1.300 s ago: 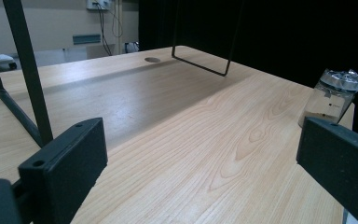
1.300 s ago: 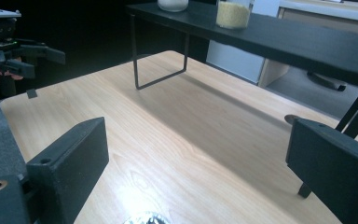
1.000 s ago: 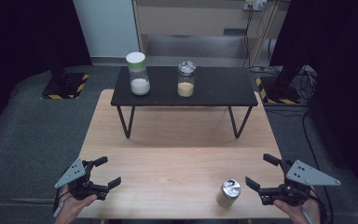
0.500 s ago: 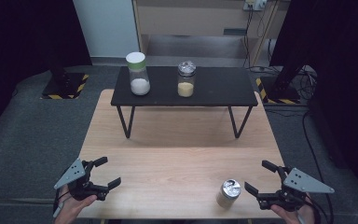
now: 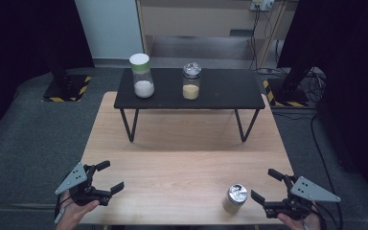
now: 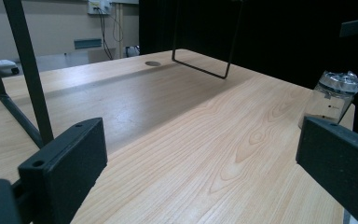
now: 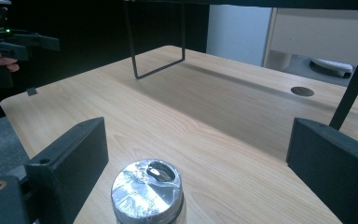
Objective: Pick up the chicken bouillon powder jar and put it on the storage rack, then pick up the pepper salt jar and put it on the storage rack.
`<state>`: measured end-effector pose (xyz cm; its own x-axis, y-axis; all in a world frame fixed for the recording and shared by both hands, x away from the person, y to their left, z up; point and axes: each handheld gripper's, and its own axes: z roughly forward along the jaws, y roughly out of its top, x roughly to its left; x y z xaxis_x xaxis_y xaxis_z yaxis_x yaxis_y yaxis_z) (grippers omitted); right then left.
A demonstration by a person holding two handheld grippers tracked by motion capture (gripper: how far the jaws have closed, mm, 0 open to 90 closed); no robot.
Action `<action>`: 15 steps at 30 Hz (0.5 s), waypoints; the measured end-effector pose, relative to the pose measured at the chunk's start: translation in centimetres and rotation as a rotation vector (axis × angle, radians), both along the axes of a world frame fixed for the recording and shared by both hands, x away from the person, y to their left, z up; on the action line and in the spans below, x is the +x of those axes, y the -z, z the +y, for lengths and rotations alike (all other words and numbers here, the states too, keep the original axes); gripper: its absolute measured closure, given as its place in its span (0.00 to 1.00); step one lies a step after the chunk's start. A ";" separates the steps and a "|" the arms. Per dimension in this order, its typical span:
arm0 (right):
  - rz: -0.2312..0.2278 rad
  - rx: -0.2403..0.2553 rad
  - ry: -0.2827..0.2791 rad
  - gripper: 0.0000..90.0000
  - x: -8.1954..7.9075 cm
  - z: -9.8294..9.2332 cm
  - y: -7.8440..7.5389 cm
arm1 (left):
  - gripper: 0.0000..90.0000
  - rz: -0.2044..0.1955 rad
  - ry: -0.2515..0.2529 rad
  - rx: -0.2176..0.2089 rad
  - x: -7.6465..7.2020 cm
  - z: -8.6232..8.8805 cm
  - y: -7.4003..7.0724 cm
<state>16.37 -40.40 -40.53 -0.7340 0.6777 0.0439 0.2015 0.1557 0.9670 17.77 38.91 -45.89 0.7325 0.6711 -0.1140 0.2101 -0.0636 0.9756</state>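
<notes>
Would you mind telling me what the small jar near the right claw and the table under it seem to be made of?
The small jar looks like clear glass, since its contents show through in the left gripper view; its top seems to be crinkled, shiny foil. The table looks like pale wood or wood-look laminate, with visible grain and a smooth, faintly glossy finish.

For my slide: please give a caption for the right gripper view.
Open right tongs flank a foil-topped jar on the wooden table.

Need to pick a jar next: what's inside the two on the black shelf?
The green-lidded jar holds white powder in its lower part. The foil-topped jar holds pale yellow powder, also low down. What the powders are can't be told.
</notes>
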 end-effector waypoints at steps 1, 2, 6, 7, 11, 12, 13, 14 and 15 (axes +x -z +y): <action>0.005 0.000 -0.001 0.07 0.0 0.0 0.0 | 0.01 -0.001 0.003 0.001 0.0 0.0 0.0; 0.005 -0.003 -0.002 0.07 0.0 0.0 0.1 | 0.01 -0.002 0.005 0.001 0.0 0.0 0.0; -0.002 -0.012 -0.004 0.07 -0.1 0.2 0.1 | 0.01 -0.002 0.006 0.004 0.1 -0.1 0.0; -0.002 -0.011 -0.005 0.07 -0.1 0.2 0.0 | 0.01 -0.001 0.005 0.005 0.1 -0.1 0.0; -0.005 -0.008 -0.003 0.07 -0.1 0.2 -0.1 | 0.01 -0.002 0.006 0.002 0.1 0.0 0.0; -0.005 -0.010 -0.001 0.07 -0.1 0.2 -0.2 | 0.01 -0.002 0.007 0.002 0.1 0.0 0.0; -0.005 -0.008 -0.002 0.07 -0.1 0.2 -0.2 | 0.01 -0.002 0.008 0.002 0.1 0.0 0.0; -0.005 -0.008 -0.003 0.07 -0.1 0.2 -0.3 | 0.01 -0.002 0.007 0.002 0.1 0.0 0.0; -0.007 -0.010 -0.002 0.07 -0.1 0.2 -0.3 | 0.01 -0.002 0.007 0.004 0.1 -0.1 0.0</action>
